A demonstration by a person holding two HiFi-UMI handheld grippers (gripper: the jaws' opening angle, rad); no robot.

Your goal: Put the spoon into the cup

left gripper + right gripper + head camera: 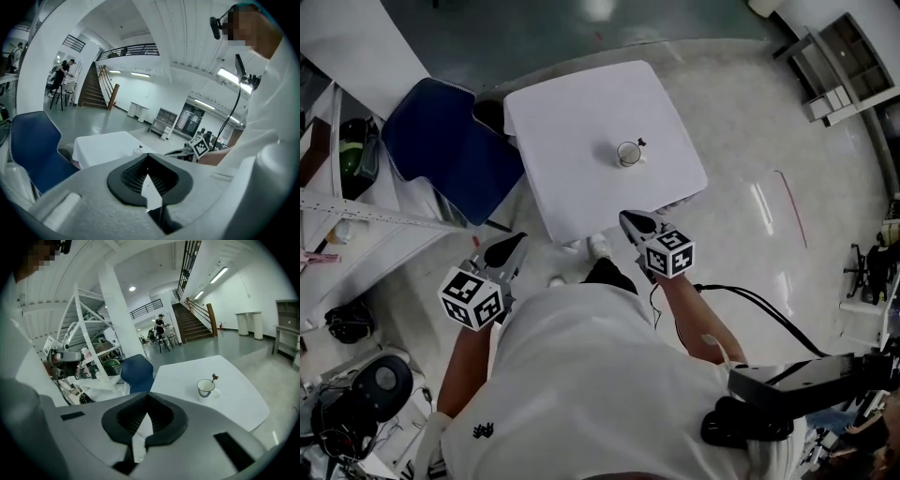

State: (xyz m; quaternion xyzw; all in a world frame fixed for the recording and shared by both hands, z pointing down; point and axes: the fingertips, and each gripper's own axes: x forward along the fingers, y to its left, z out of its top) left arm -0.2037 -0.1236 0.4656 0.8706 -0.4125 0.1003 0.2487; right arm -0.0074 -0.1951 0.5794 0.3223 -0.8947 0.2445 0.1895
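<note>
A white cup (pixel 628 153) stands near the middle of the white table (pixel 572 112), and a spoon (pixel 640 143) rests in it with its dark handle end sticking out over the rim. In the right gripper view the cup (pixel 205 387) and the spoon handle (pixel 214 378) lie well ahead of my jaws. My right gripper (pixel 633 225) hangs off the table's near edge, shut and empty. My left gripper (pixel 508 251) is further back and to the left, over the floor, also shut with nothing in it. The left gripper view shows the cup (pixel 137 151) far off on the table.
A blue chair (pixel 450 150) stands against the table's left side. Racks and gear (pixel 337 234) crowd the left, a shelf unit (pixel 844 66) stands far right, and a black cable (pixel 769 309) trails over the floor by my right arm.
</note>
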